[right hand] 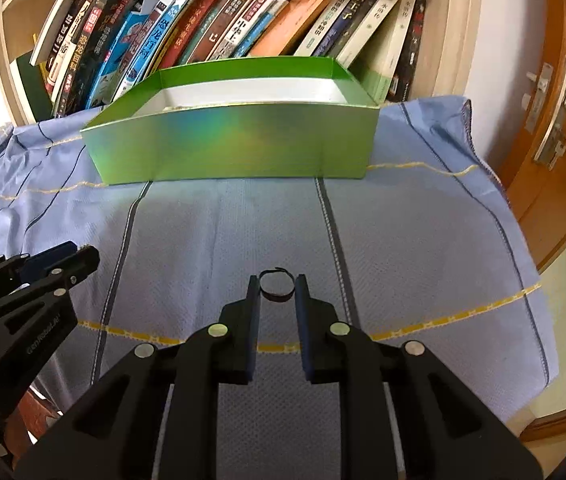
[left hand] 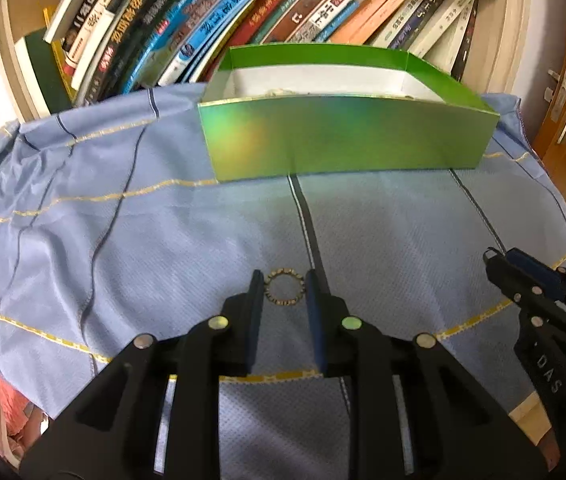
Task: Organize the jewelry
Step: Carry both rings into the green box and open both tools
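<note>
Left claw (left hand: pixel 285 286) pinching a beaded bracelet (left hand: pixel 285 287); right claw (right hand: pixel 277 288) pinching a thin dark ring (right hand: pixel 277 287), both near, over the blue cloth (left hand: pixel 383 220). Risk: slipping from narrow tips before reaching the far green box (left hand: pixel 343 136).

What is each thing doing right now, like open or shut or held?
Left claw: closed on the beaded ring.
Beaded ring: held between the left claw's fingers.
Right claw: closed on the thin dark ring.
Thin dark ring: held between the right claw's fingers.
Green box: open, no lid, sitting on the blue cloth.
Door: shut.
</note>
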`<action>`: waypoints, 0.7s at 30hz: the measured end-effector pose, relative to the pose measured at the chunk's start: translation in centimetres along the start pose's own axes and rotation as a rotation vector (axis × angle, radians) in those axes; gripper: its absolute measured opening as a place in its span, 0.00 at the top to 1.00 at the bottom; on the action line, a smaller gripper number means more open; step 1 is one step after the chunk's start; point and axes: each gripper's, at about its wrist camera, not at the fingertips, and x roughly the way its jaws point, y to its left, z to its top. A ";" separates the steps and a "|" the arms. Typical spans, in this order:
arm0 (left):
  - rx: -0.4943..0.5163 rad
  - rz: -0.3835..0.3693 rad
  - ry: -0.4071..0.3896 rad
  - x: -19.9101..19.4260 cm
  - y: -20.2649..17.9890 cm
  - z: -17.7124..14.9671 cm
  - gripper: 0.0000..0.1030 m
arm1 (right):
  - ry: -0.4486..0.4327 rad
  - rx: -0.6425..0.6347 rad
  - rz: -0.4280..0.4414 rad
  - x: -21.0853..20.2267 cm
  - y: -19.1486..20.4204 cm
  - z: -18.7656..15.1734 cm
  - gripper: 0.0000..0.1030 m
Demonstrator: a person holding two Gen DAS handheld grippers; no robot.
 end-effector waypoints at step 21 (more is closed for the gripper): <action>-0.007 -0.046 -0.261 -5.8 0.8 15.5 0.79 | -0.288 -0.020 0.073 -5.8 -0.6 17.2 0.83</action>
